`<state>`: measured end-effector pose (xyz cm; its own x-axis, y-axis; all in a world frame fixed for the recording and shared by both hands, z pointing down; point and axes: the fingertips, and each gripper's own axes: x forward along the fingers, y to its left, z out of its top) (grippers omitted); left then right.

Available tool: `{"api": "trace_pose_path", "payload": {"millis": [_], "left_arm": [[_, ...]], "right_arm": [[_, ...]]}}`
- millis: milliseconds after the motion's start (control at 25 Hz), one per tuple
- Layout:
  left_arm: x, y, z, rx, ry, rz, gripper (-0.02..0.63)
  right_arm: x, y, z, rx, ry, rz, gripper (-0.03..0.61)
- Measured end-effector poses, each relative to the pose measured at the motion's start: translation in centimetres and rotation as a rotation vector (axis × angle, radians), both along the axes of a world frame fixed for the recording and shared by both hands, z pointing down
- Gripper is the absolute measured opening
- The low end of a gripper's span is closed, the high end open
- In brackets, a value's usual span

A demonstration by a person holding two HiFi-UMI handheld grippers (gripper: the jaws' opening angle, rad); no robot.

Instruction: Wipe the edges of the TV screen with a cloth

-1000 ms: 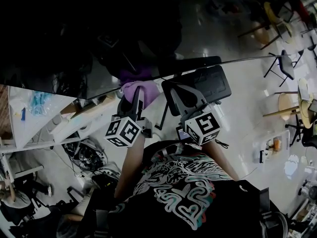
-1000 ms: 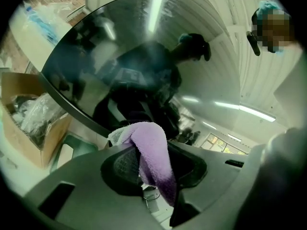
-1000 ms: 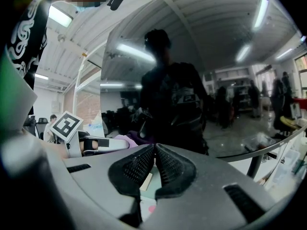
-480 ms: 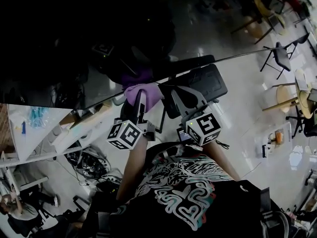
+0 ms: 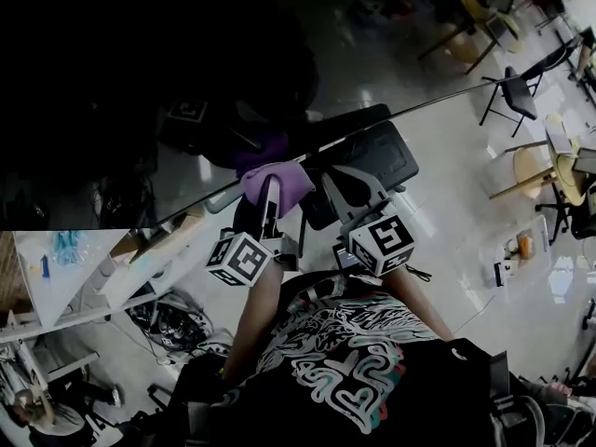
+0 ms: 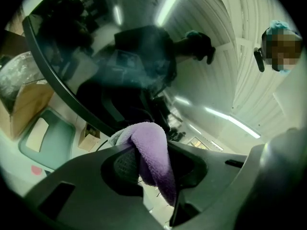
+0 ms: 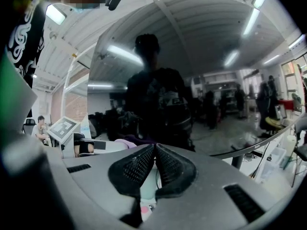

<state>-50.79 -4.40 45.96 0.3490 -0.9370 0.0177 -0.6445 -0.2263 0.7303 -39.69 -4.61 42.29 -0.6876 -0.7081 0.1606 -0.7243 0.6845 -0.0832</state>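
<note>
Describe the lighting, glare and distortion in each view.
Head view: dim, the TV screen nearly black. Left gripper view: fisheye curving, bright light strips overhead, purple cloth sharp. Right gripper view: fisheye, a dark silhouette reflected in the screen.

Dim and underexposed in the head view, near black across the TV screen (image 5: 112, 101), brighter only on the glossy floor (image 5: 466, 194) at right. Lit from above by ceiling strip lights (image 6: 169, 5), glaring white in both gripper views. Strongly bowed and darkened toward the round rims there. Soft and unfocused on the near jaws, crisper on the purple cloth (image 6: 153, 152). Hazy with a standing figure's silhouette mirrored on the dark glass.
</note>
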Motion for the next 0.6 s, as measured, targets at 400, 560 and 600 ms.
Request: {"api": "trace_pose_path", "payload": {"millis": [400,560,600], "left_arm": [[2.1,-0.8,-0.1,0.001,0.019,0.052,0.138],[3.0,-1.2,-0.2,-0.001,0.035,0.068,0.138],[3.3,-1.3,-0.3,-0.001,0.039,0.073,0.138]], "right_arm": [[1.7,-0.8,-0.6,0.015,-0.007,0.038,0.033],[2.6,-0.9,-0.5,0.008,-0.003,0.051,0.033],[2.8,-1.0,-0.5,0.008,-0.004,0.054,0.032]]}}
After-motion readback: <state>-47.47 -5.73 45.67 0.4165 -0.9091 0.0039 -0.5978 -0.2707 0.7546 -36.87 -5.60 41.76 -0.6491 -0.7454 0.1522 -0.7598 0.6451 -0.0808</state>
